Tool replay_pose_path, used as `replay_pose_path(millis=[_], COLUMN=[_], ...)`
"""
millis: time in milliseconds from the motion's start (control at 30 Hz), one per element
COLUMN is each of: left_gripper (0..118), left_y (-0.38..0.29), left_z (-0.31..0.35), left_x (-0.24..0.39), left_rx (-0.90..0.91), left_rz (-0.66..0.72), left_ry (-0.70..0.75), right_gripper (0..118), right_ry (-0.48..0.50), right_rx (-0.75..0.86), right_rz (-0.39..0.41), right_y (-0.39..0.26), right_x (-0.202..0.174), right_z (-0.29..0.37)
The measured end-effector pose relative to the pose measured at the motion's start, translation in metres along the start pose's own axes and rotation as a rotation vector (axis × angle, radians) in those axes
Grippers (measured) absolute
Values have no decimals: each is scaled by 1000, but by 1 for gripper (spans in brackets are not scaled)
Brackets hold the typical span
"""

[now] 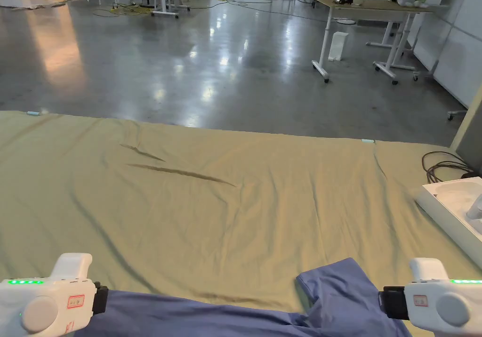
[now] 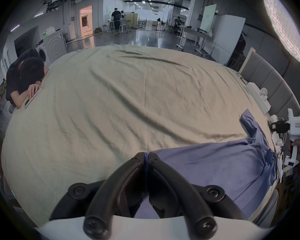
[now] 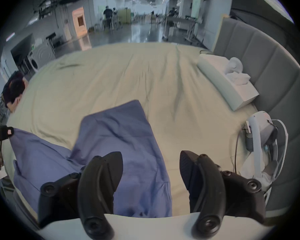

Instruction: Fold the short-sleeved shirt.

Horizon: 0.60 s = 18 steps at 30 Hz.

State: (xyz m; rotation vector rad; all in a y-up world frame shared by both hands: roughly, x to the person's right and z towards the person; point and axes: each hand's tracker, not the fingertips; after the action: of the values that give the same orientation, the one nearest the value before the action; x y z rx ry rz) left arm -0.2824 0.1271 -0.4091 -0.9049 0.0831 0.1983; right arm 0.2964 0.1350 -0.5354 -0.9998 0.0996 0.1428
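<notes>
Shirt (blue, creased) pinched by left gripper; right gripper agape.

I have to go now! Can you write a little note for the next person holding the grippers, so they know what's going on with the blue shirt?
Left gripper: shut on an edge of the blue shirt.
Right gripper: open, above the shirt's sleeve end, holding nothing.
Shirt: lies rumpled at the near edge of the beige sheet, one sleeve pointing away.
Done: no fold visible yet.
Left: grip with the right, spread it flat, fold.
</notes>
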Motion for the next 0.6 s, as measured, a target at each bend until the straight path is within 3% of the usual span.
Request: replay_pose_path(millis=[167,300,400,467,500,533,600], left_gripper=[5,5,5,5,5,5,5], left_y=[-8,-6,-8,-7,-8,-8,-9], left_z=[20,20,19,15,15,15,14], left_x=[18,17,18,14,15,16,15], left_rx=[21,19,11,7,6,7,2], left_rz=[4,15,28,34,38,40,40], left_ry=[7,18,19,23,20,16,21], right_gripper=[72,70,62,46,31,7,0], right_ry=[33,44,29,3,8,13,31], right_rx=[-149,-214,-233,-210,-202,-180,-176], right_rz=[21,-28,-47,-79,-81,-89,-106], right_y=[17,19,16,17,18,17,14], right_x=[0,1,-2,-5,-5,-5,-7], right_z=[-49,-79,-87,-80,-78,-78,-78])
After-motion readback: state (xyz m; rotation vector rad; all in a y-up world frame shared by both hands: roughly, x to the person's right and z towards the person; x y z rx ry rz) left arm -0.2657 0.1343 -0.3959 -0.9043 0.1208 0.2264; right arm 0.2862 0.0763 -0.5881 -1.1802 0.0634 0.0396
